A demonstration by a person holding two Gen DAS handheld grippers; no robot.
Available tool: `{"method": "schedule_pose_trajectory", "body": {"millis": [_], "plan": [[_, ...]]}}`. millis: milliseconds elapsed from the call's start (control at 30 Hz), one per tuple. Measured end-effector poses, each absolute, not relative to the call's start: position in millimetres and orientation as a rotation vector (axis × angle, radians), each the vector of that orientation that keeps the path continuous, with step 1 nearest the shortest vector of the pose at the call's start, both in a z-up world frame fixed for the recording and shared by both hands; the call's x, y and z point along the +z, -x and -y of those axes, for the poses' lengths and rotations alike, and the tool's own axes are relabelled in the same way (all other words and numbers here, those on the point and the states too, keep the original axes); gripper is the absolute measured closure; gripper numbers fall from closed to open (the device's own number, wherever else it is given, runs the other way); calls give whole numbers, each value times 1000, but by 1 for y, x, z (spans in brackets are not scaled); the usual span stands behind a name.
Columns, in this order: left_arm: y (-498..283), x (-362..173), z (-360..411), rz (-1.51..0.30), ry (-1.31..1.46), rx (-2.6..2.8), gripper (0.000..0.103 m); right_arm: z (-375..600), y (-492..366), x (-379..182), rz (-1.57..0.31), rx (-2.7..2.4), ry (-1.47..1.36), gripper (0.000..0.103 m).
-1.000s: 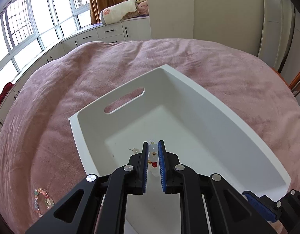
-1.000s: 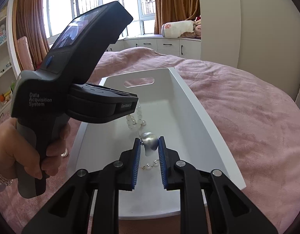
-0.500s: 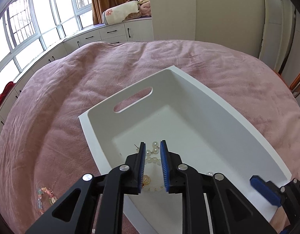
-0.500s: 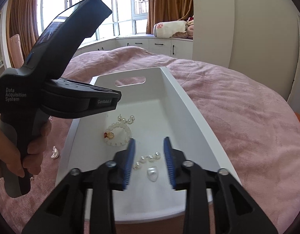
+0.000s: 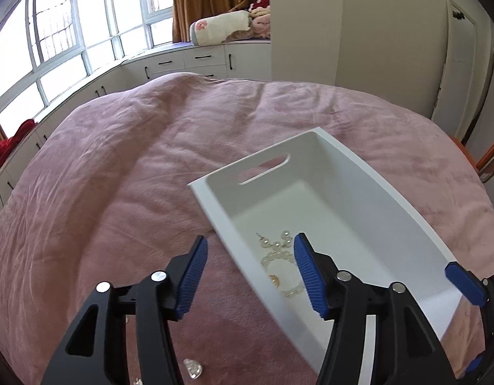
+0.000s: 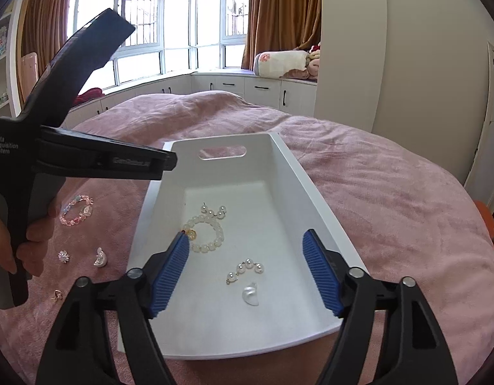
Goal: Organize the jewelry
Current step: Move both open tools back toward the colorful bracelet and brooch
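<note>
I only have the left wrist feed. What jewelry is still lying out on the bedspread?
Observer: Right wrist view shows a pink bead bracelet on the bedspread, left of the white tray.
Operator: Anything else out there?
Observer: A silver flower piece, a shell-shaped piece and a small gold piece lie nearer.
Operator: Right gripper free?
Observer: Yes, the right gripper is open and empty above the tray.

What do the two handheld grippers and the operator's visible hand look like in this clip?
Both the left gripper and the right gripper have black angular linkages with silver rivets and ribbed blue finger pads. The left one's dark grey pistol-grip body carries white "Data Acquisition System" lettering. The bare left hand shows no sleeve; no cables are visible.
</note>
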State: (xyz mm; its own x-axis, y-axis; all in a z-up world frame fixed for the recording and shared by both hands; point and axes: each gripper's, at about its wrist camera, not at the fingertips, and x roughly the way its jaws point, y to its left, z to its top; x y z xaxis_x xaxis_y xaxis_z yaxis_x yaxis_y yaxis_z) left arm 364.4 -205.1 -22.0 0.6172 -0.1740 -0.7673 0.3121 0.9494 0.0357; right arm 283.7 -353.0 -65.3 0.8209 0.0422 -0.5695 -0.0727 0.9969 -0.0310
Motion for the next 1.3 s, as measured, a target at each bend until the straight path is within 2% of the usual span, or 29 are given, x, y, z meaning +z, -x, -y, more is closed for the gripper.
{"method": "schedule_pose_trajectory", "body": {"millis": [300,633,700,967,1300], "plan": [[-354,-14,136,-859,-136,-198,36,322,-270,-43,-554,84,127,16],[-349,-12,51,-864,-90,-92,29,276,-265,-25,-518,125,192,13],[-347,-12,32,-863,-81,-72,28,265,-266,-23,-514,135,198,8],[-345,-22,-26,-880,-34,-9,27,220,-271,-19,-503,181,245,7],[-339,-50,-68,-912,10,10,12,178,-283,-27,-527,210,274,5]]}}
